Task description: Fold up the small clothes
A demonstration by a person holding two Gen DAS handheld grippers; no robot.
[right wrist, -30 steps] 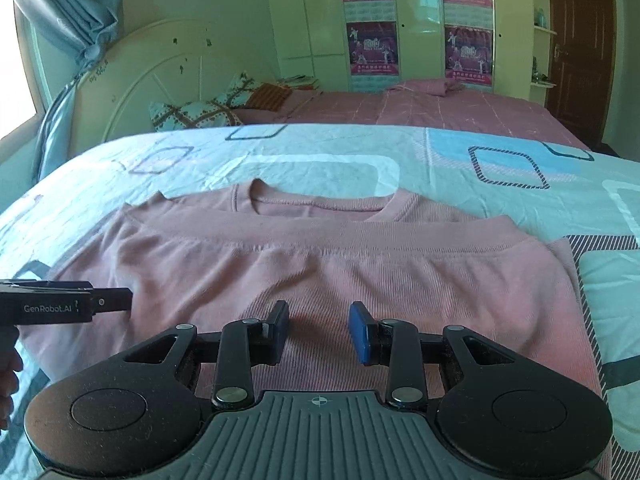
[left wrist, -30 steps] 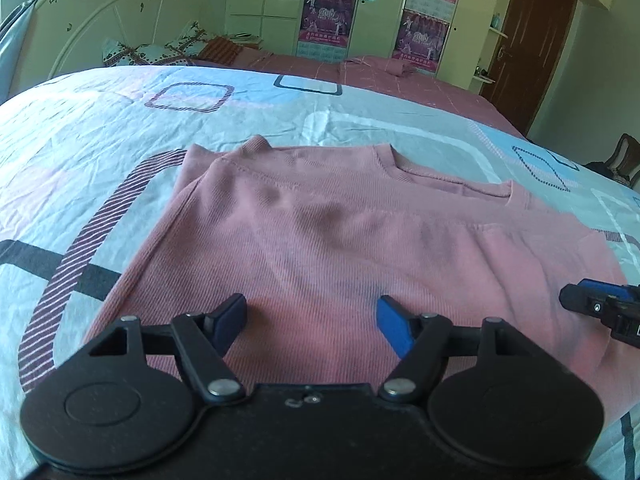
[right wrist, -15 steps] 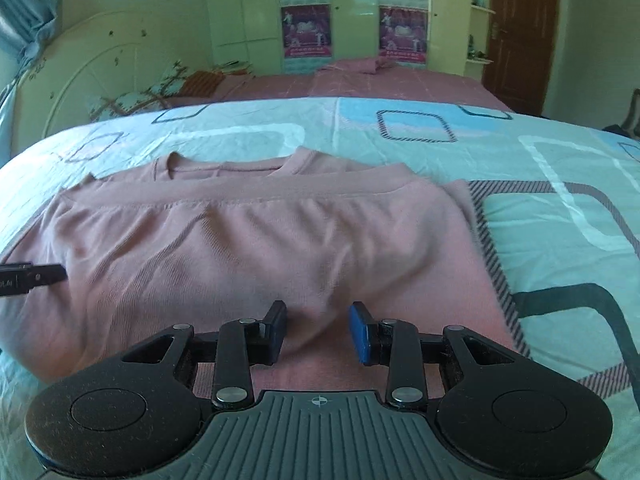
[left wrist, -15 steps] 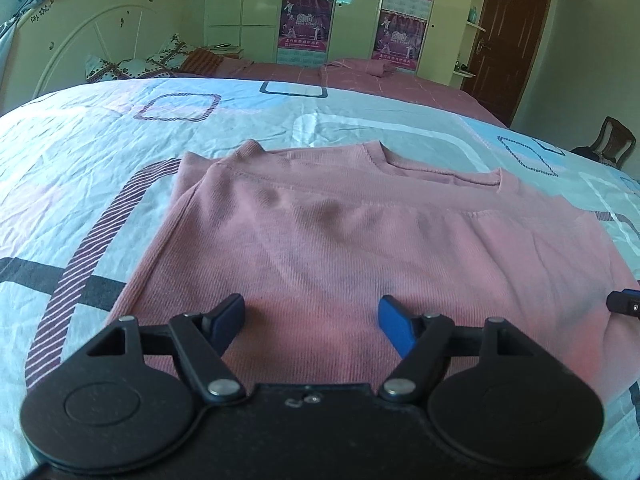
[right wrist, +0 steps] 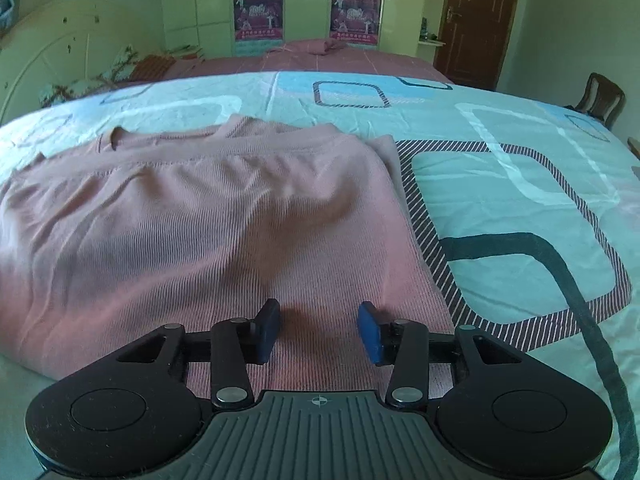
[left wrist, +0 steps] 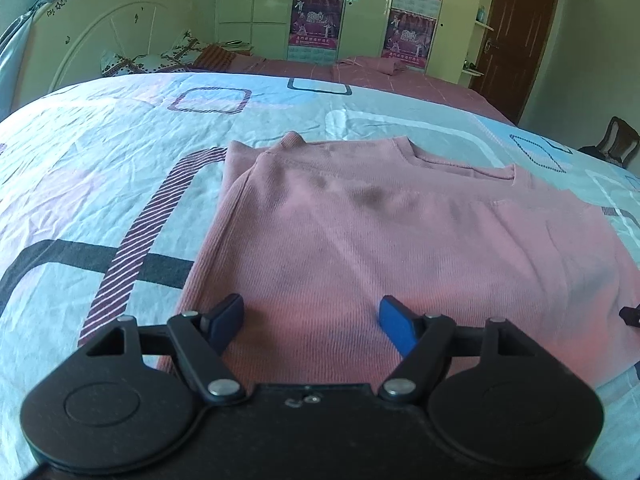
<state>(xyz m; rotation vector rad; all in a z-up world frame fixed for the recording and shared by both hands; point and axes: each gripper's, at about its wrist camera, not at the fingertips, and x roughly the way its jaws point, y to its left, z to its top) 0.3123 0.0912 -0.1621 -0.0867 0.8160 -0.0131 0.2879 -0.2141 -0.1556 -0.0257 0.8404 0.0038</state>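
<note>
A pink ribbed sweater (left wrist: 380, 232) lies folded on the patterned bed sheet (left wrist: 80, 184), neckline toward the far side. My left gripper (left wrist: 311, 316) hovers over its near left part, jaws wide and open, nothing between the pads. In the right wrist view the same sweater (right wrist: 192, 216) fills the left and middle. My right gripper (right wrist: 319, 330) hangs above its near right corner with the jaws opening and only the fabric below them, not pinched. A black tip of the right gripper (left wrist: 631, 316) shows at the right edge of the left wrist view.
The sheet (right wrist: 520, 200) spreads bare to the right of the sweater and to its left. Pillows (left wrist: 144, 60) and a white headboard (left wrist: 92, 28) stand at the back left. A wooden chair (right wrist: 600, 98) and a brown door (right wrist: 476, 20) are at the far right.
The right gripper slid right along the sweater's near edge to its right corner and its jaws widened. The left gripper shifted left, so the right gripper nearly left its view.
</note>
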